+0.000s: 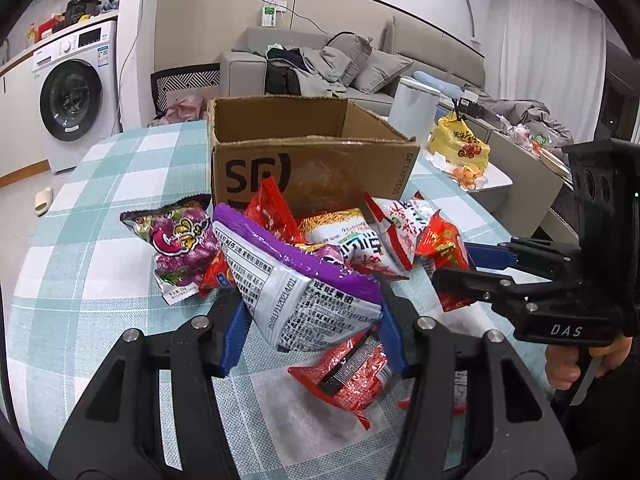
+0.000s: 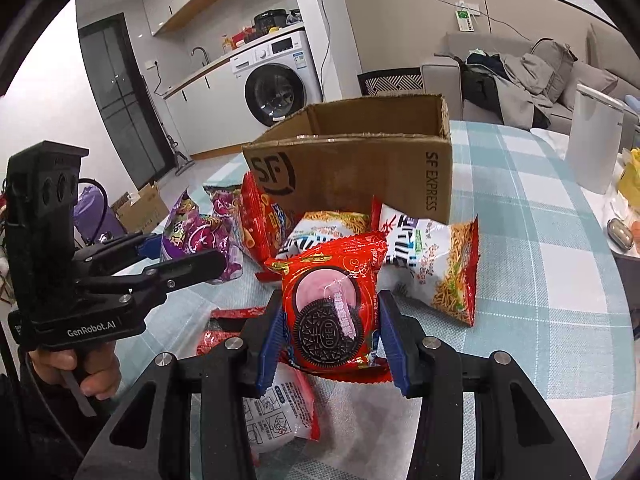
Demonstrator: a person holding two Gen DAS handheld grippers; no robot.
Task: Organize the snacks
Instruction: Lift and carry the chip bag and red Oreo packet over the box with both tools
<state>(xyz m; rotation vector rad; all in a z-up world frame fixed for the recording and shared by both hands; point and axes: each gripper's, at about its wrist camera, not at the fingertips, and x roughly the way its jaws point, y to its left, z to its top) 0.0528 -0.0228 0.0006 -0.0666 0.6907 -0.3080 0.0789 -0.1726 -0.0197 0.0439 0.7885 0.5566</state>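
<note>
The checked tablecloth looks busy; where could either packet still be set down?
Bare cloth lies left of the cardboard box, beyond the purple snack bag. More lies right of the box, before the white container. The box's visible inside looks empty. In front of the box, snack packets crowd together.

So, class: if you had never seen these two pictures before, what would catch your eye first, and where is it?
Each gripper is shut on a snack: the left gripper on a purple-and-white packet, the right gripper on a red Oreo packet. Behind them a heap of bright snack bags lies on the checked tablecloth, in front of an open cardboard box.
</note>
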